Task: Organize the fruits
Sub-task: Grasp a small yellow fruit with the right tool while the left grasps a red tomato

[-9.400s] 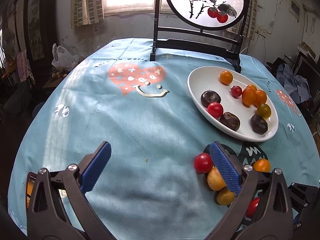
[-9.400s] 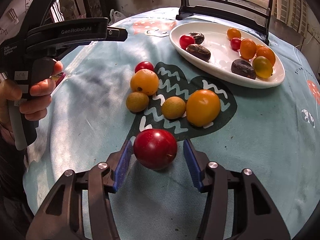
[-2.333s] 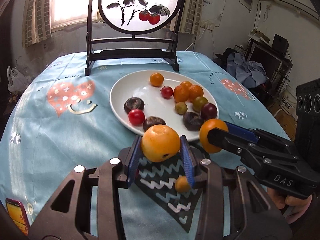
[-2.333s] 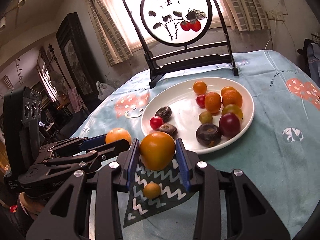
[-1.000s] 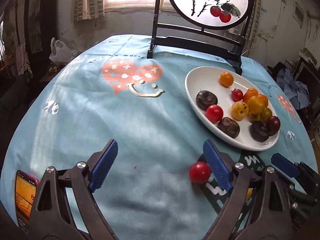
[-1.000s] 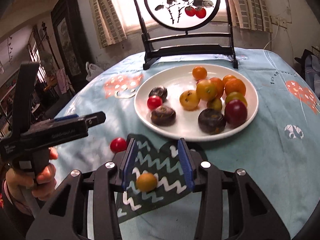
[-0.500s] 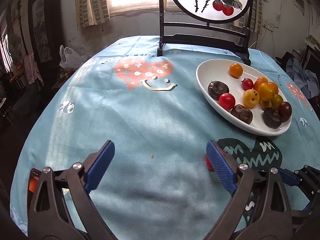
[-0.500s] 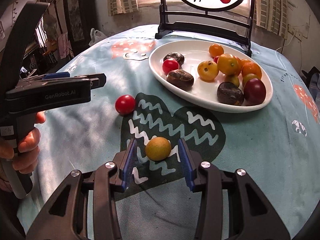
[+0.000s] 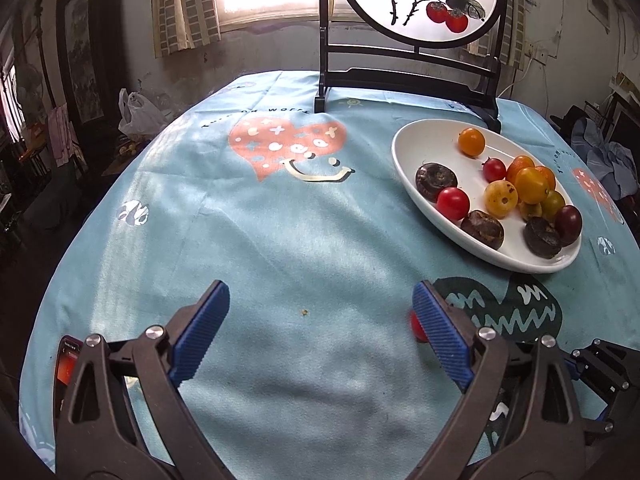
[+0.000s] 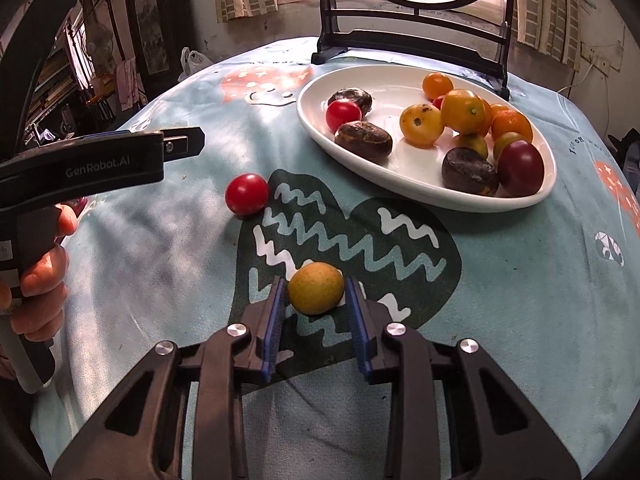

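In my right hand the hand-held gripper [image 10: 316, 294] has just been closing, and now its two blue pads [image 10: 273, 320] press on both sides of a small yellow-brown fruit [image 10: 316, 288], which sits on the dark heart pattern [image 10: 360, 240] of the light blue tablecloth [image 10: 520, 280]. The fruit is at the very tips of the fingers and I cannot tell if it is lifted or if it rests on the surface. My left hand-held gripper [image 9: 320, 332] is spread wide with nothing between the pads; below it is only bare cloth with a tiny crumb [image 9: 305, 312]. A red cherry tomato [image 10: 246, 193] lies on the surface at the left edge of the dark heart; in the left wrist view it is mostly hidden behind the right finger of that gripper, just beside the pad but not gripped. In the right wrist view I see my left hand [image 10: 44, 264] around the black handle of the other tool, well apart from the tomato. The white oval plate [image 10: 320, 120] stands farther back on the surface and to the right, in front of a black wooden stand with a round painted screen [image 9: 420, 0]. In the plate there are already many fruits: orange and yellow tomatoes [image 10: 462, 110], a red tomato [image 10: 343, 114], a dark purple plum [image 10: 520, 168] and several dark brown wrinkled fruits [image 10: 363, 140]. At the near left edge of the surface lies a phone [image 9: 66, 364] with a lit screen.
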